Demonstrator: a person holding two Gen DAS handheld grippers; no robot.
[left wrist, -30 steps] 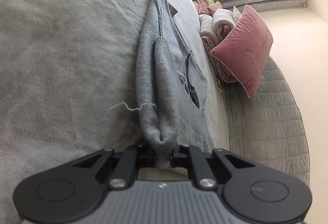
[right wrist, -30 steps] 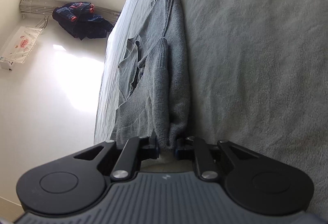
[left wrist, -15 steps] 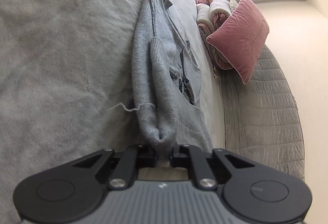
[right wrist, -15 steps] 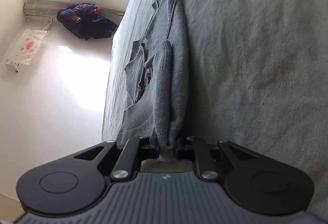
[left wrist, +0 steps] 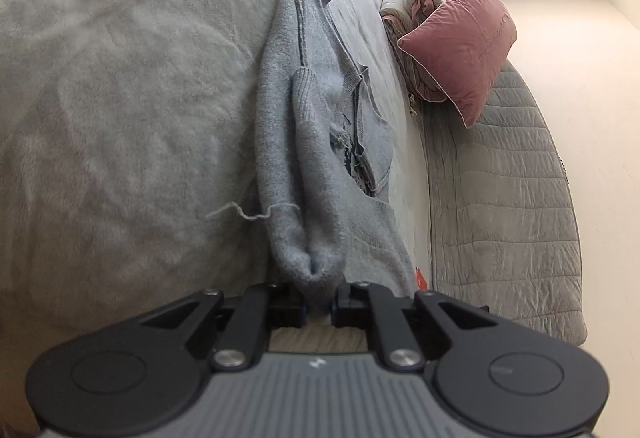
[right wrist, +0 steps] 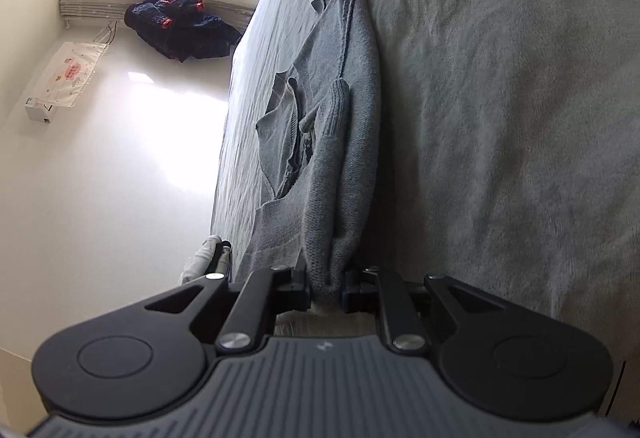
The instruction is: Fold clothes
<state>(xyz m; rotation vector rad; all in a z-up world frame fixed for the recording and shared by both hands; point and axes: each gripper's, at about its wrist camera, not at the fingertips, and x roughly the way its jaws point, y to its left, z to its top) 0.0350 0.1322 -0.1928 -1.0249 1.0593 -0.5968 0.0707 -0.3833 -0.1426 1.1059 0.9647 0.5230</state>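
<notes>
While pinched at two points on its near edge, grey knit sweater (left wrist: 316, 141) stretched long across grey bed blanket (left wrist: 120, 97), running straight away from both cameras. Left hand-held gripper (left wrist: 319, 308) clamped on a bunched fold of knit, jaws nearly together with cloth squeezed between. Right hand-held gripper (right wrist: 326, 292) likewise clamped on a thick roll of the same sweater (right wrist: 340, 125), narrow gap filled with fabric. Held that way probably to carry a doubled edge over as one fold line, both grips keeping the layers together and the edge taut. Judged mid-fold, not yet laid down.

Relative to left hand-held gripper: sweater starting right between the jaws, extending forward and slightly right, ribbed sleeve cuff (left wrist: 302, 85) lying on top ahead, open collar with dark print further ahead to the right. Loose thread (left wrist: 248, 211) sticking out just left of the held fold. Pink velvet pillow (left wrist: 464, 37) well ahead to the right, past the bed edge, on a quilted grey cover (left wrist: 500, 205).

Relative to right hand-held gripper: sweater ahead from the jaws, flat body spreading to the left toward the bed edge, rolled part straight ahead. Dark blue clothes pile (right wrist: 180, 25) far ahead left on the floor below a window. Bare blanket (right wrist: 500, 117) to the right.

Risk: knit slipping out if pulled unevenly.
</notes>
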